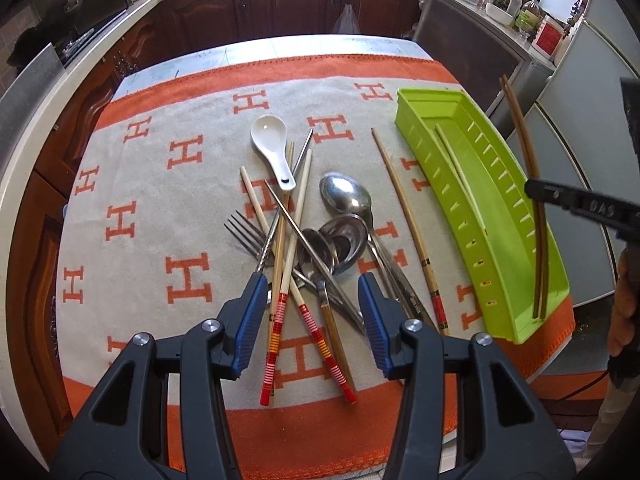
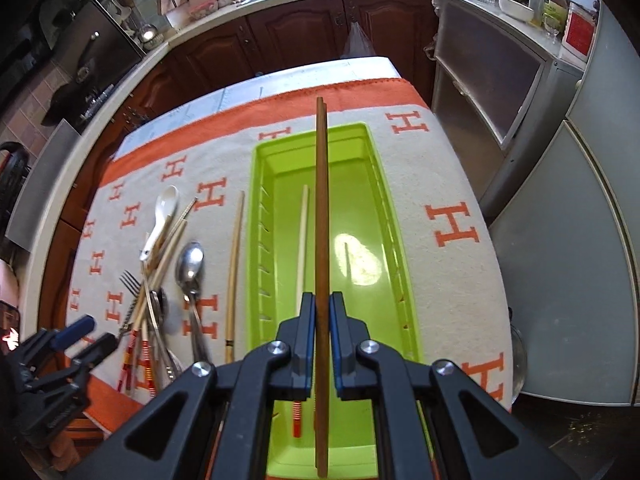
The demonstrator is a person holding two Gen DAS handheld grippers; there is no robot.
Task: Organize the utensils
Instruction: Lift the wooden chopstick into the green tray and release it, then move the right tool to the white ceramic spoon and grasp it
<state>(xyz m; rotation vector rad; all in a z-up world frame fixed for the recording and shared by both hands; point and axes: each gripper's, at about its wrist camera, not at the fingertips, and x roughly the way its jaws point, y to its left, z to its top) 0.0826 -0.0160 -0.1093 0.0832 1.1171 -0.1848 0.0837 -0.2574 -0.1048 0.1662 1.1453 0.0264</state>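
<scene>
Left wrist view: my left gripper hangs spread and empty over the utensil pile — one white spoon, one fork.

Right wrist view: my right gripper pinches the brown chopsticks above the green tray, one pale chopstick inside.

Black left gripper, blue ribbed pads, silver screws, right gripper seemingly alike

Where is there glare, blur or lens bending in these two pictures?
Right wrist view: a bright glare patch on the floor of the green tray, and the metal spoon looks slightly smeared. Left wrist view: the counter edge and the towel bend strongly toward the corners; the utensil pile stays sharp.
</scene>
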